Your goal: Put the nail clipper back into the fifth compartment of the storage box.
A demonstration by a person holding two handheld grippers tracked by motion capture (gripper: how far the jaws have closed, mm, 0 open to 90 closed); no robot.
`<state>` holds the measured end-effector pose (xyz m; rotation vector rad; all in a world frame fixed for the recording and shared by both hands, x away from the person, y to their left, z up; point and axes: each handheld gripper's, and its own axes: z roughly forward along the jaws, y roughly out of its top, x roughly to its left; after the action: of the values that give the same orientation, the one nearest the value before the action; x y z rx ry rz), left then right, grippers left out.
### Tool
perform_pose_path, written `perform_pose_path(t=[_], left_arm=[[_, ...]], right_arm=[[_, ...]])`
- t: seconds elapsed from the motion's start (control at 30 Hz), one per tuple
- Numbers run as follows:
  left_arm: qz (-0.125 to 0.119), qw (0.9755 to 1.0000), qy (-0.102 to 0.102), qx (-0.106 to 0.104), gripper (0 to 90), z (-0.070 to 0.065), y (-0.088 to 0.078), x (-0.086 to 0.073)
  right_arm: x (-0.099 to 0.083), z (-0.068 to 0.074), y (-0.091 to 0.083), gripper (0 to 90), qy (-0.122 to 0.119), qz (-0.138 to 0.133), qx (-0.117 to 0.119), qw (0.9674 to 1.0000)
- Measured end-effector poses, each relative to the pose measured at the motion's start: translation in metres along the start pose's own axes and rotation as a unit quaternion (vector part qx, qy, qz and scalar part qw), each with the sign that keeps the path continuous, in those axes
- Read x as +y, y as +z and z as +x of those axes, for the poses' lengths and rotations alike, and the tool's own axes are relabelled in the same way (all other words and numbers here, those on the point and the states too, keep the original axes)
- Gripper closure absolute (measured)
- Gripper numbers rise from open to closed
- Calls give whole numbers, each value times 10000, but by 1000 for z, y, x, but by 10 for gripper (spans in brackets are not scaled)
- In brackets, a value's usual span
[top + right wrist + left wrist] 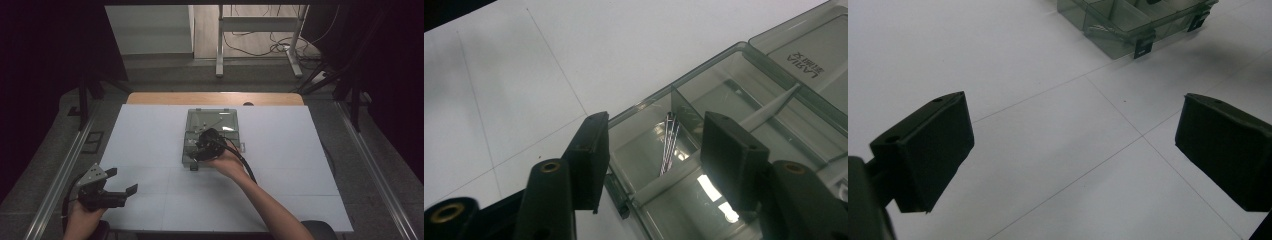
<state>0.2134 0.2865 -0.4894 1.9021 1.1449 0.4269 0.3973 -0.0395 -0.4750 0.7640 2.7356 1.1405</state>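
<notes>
Right gripper (654,150): jaws apart, gripping nothing, over the box (724,85) compartment holding thin pins (669,142).
Left gripper (1073,150): wide open, well apart from the box.

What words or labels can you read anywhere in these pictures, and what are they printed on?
"LARUA", seen upside down in the right gripper view: on the open lid of the clear compartment box.
A smaller line of characters beside it on that lid: too small and blurred to read.
Nothing else carries readable text: the white table cover, the thin rods in the box and the grippers show no readable lettering.
</notes>
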Motion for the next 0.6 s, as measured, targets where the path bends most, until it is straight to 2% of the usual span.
perform_pose_path(t=[0.3,0.6], left_arm=[[-1,10000,-10,-20,28,0,0,0],[-3,10000,-11,-30,28,1,0,0]], right_arm=[[-2,3,-8,388,51,39,95,9999],[-5,7,-18,356,-43,45,103,9999]])
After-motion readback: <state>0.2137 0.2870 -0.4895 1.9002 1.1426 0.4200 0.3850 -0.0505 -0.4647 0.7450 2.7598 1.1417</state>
